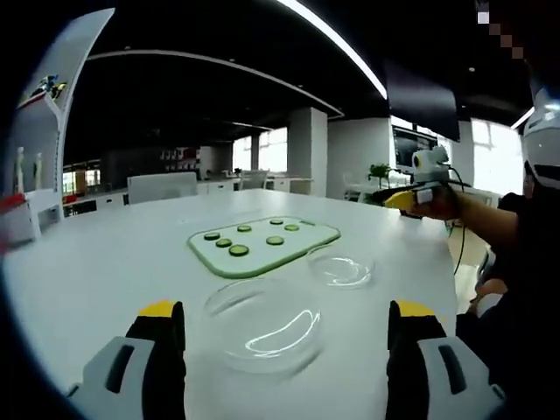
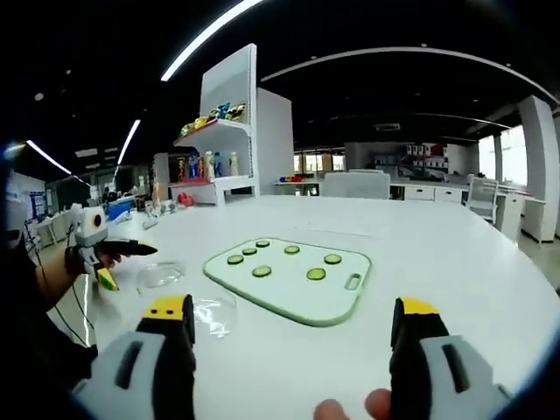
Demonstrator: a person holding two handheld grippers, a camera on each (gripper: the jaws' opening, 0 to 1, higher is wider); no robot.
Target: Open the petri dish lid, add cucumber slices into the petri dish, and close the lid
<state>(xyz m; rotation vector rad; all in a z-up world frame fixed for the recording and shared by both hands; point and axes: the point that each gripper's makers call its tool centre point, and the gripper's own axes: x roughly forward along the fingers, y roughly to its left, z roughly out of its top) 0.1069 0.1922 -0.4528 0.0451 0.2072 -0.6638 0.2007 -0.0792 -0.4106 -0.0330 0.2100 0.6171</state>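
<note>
A pale green cutting board (image 1: 302, 243) (image 2: 289, 293) lies on the white table with several cucumber slices (image 1: 239, 250) (image 2: 316, 274) on it. Two clear round petri dish pieces lie apart beside it, both with nothing inside. The nearer one (image 1: 262, 328) (image 2: 214, 312) sits just ahead of my left gripper (image 1: 284, 311), which is open and holds nothing. The other clear piece (image 1: 341, 267) (image 2: 160, 276) lies beyond it. My right gripper (image 2: 293, 306) is open over the table, short of the board. A hand holds each gripper: the right one (image 1: 420, 188) and the left one (image 2: 98, 249) each appear in the other's view.
The round white table (image 1: 105, 262) (image 2: 455, 254) has bare surface around the board. A shelf unit with bottles (image 2: 214, 166) stands behind it, and white chairs (image 1: 162, 185) (image 2: 357, 184) stand at the far edge. The person's body (image 1: 516, 289) is close beside the table.
</note>
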